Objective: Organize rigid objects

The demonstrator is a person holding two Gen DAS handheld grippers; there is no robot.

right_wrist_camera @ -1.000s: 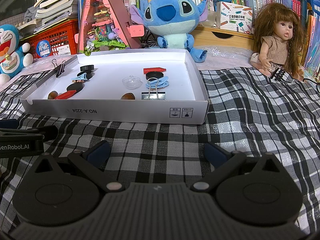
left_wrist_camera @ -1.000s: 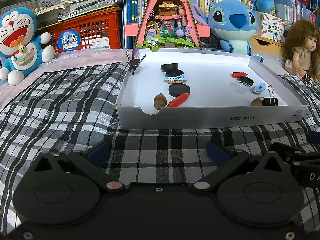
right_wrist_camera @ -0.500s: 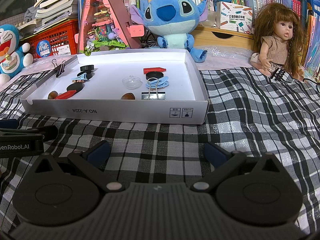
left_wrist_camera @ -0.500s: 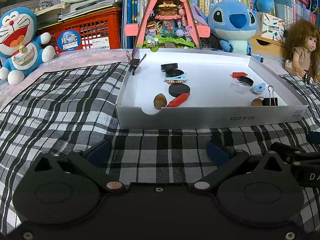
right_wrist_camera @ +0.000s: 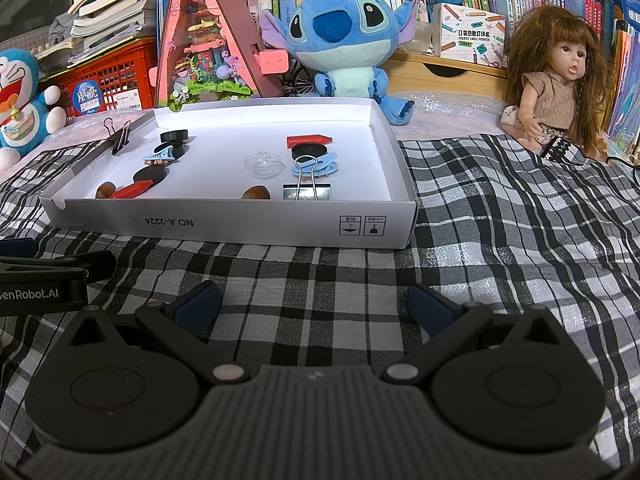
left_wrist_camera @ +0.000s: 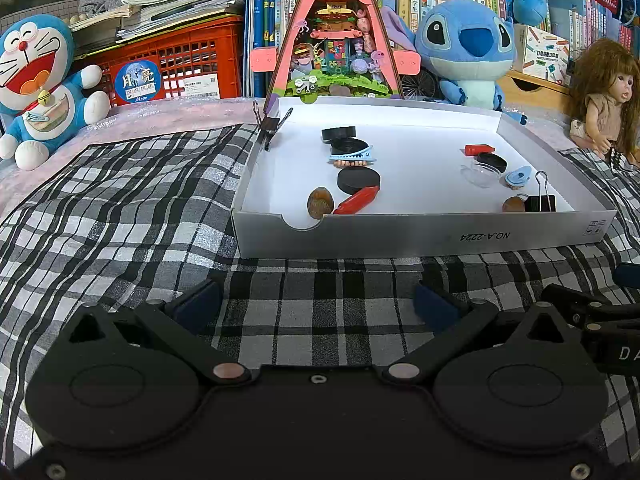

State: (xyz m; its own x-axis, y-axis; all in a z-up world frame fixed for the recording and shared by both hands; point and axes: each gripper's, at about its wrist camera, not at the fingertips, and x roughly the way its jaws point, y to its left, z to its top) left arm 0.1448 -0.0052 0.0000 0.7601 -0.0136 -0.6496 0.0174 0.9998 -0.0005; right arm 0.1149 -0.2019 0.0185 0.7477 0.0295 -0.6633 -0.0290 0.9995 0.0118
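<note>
Left gripper (left_wrist_camera: pixel 316 306): it hangs low over the checked cloth (left_wrist_camera: pixel 120 216), in front of the white box (left_wrist_camera: pixel 400 236); the two fingers are spread wide and nothing is between them
Right gripper (right_wrist_camera: pixel 316 306): it is also low over the cloth, in front of the box; the fingers are wide apart and hold nothing
White box: it lies on the cloth, shallow and without lid, and all the small things are inside, except one clip on its wall
Left group in the box: a brown stone (left_wrist_camera: pixel 320 202) near the front wall, a red crayon (left_wrist_camera: pixel 356 200) just beside it, a black disc (left_wrist_camera: pixel 359 180) touching the crayon tip, then a light blue hair clip (left_wrist_camera: pixel 352 155) that lies over a black round lid (left_wrist_camera: pixel 349 145), and one more black disc (left_wrist_camera: pixel 339 133) further back
Right group in the box: a second red crayon (right_wrist_camera: pixel 309 141) at the back, a black lid (right_wrist_camera: pixel 310 151) just in front of it, a clear round dish (right_wrist_camera: pixel 264 164), a blue clip (right_wrist_camera: pixel 316 166), a black binder clip (right_wrist_camera: pixel 307 190) by the front wall and a second brown stone (right_wrist_camera: pixel 256 193) beside it
Box wall: another binder clip (left_wrist_camera: pixel 269 124) is clamped on the left wall, near the back corner
Behind the box: a Doraemon plush (left_wrist_camera: pixel 36 80), a red crate (left_wrist_camera: pixel 176 64), a pink triangular toy house (left_wrist_camera: pixel 336 32), a Stitch plush (right_wrist_camera: pixel 344 40) and a doll (right_wrist_camera: pixel 560 80), with books on the shelves
</note>
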